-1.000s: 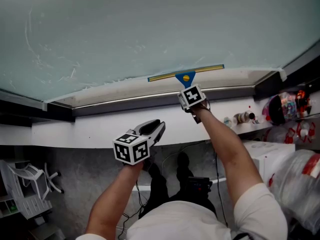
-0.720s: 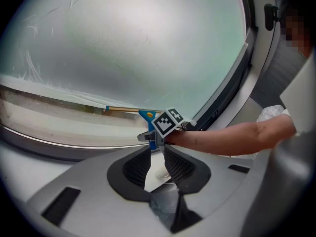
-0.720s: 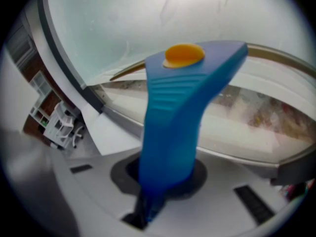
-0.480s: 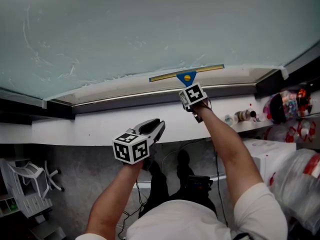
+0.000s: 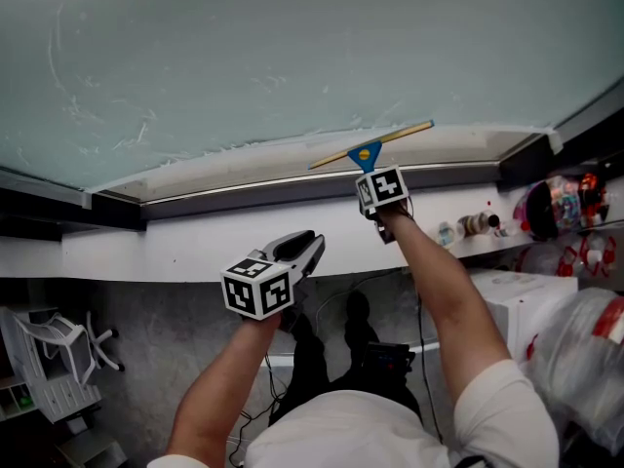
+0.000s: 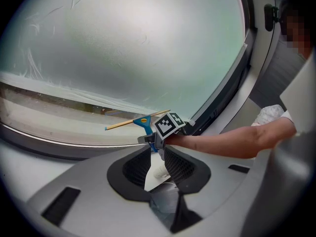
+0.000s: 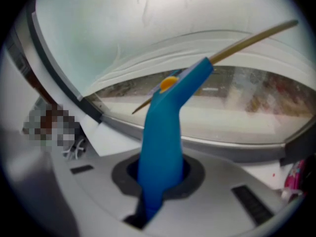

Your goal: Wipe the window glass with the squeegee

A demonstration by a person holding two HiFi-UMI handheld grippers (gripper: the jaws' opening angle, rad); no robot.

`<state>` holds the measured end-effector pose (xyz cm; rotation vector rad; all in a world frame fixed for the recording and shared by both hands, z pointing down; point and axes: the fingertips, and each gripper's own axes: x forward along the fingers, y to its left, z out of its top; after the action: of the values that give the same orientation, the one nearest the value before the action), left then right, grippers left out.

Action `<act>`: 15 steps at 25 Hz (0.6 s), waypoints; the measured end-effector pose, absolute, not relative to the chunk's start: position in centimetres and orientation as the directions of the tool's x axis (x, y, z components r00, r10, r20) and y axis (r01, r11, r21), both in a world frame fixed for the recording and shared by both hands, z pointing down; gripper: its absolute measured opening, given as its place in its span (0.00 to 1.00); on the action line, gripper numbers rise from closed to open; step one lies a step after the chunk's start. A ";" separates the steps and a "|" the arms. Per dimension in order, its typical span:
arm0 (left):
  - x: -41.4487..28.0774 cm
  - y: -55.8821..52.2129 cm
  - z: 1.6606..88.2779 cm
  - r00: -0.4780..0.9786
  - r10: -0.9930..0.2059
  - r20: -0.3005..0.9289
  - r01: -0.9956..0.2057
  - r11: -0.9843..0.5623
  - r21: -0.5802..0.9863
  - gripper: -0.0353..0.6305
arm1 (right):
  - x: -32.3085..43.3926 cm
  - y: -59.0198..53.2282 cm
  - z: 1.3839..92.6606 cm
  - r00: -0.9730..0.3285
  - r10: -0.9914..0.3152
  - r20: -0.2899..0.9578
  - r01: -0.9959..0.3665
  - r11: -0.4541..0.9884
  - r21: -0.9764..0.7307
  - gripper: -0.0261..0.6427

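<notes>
1 squeegee (image 5: 367,152), 1 window (image 5: 292,57), 2 grippers (image 5: 308,248) (image 5: 374,175).

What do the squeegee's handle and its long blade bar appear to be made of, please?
The squeegee handle looks like moulded plastic: smooth, evenly bright blue, with a soft sheen. The blade bar is a thin, straight, brass-yellow strip; it could be metal or plastic, and it is too blurred to tell which.

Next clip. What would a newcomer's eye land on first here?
The blue squeegee, tilted at the bottom edge of the hazy window glass, is held by the right gripper, whose jaws have just tightened on its handle. Then the left gripper, open and empty, in front of the white ledge.
</notes>
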<state>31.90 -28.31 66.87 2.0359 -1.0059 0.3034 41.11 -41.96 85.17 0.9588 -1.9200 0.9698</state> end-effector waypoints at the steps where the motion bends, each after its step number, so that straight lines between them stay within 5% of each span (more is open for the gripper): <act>1: 32.0 -28.2 66.9 0.652 -0.547 0.525 -0.746 -0.341 0.572 0.21 | 41.1 -41.8 85.2 -0.429 -0.276 0.860 -0.858 0.423 -0.292 0.10; 15: 31.7 -26.1 66.7 0.660 -0.547 0.515 -0.738 -0.342 0.582 0.21 | 40.3 -37.7 85.1 -0.451 -0.235 0.861 -0.852 0.401 -0.337 0.10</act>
<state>31.74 -26.08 66.70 2.0380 -0.9944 0.2891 40.35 -37.75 85.13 0.9296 -1.9105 1.0460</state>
